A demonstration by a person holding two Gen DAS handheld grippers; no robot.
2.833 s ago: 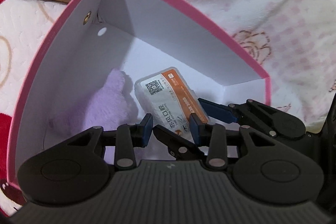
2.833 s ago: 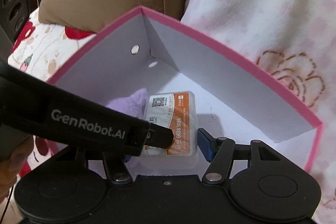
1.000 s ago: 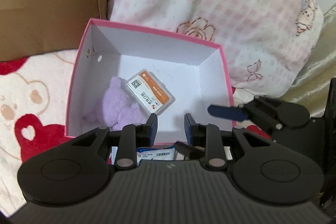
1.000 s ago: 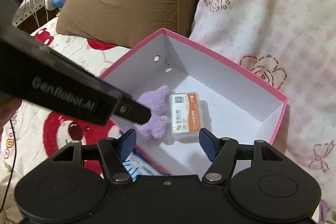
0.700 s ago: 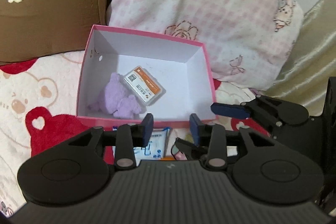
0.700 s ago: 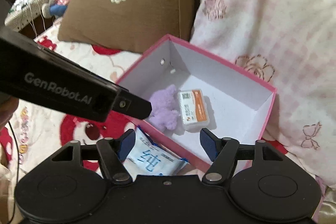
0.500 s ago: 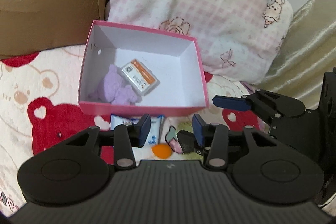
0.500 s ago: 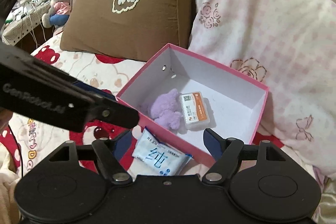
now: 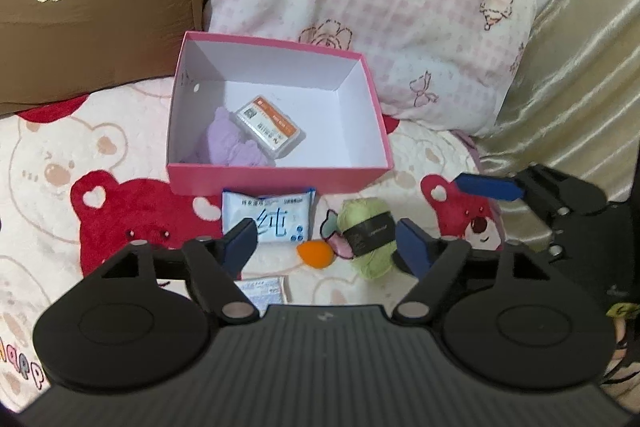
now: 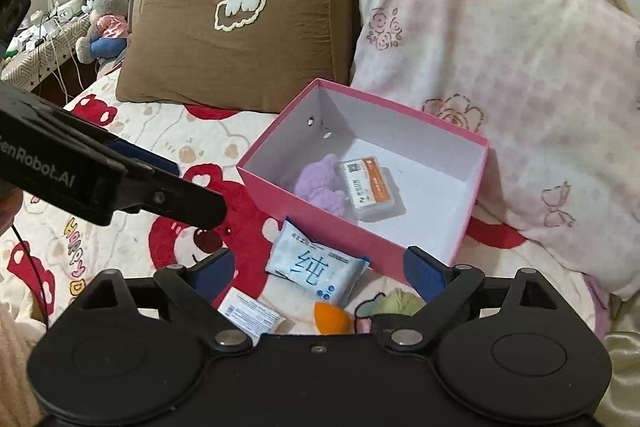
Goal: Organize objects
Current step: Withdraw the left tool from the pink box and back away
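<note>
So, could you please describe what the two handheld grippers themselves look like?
Both are matte black. The left gripper and right gripper each carry two blue-padded fingers on black linkage arms with silver pivot pins, flanked by round black housings over a ribbed body. White "GenRobot.AI" lettering marks the left one's side.

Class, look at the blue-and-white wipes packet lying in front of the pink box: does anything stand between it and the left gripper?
Nothing visible does. The blue-and-white wipes packet lies uncovered on the bedspread, just beyond the open, empty left gripper.
</note>
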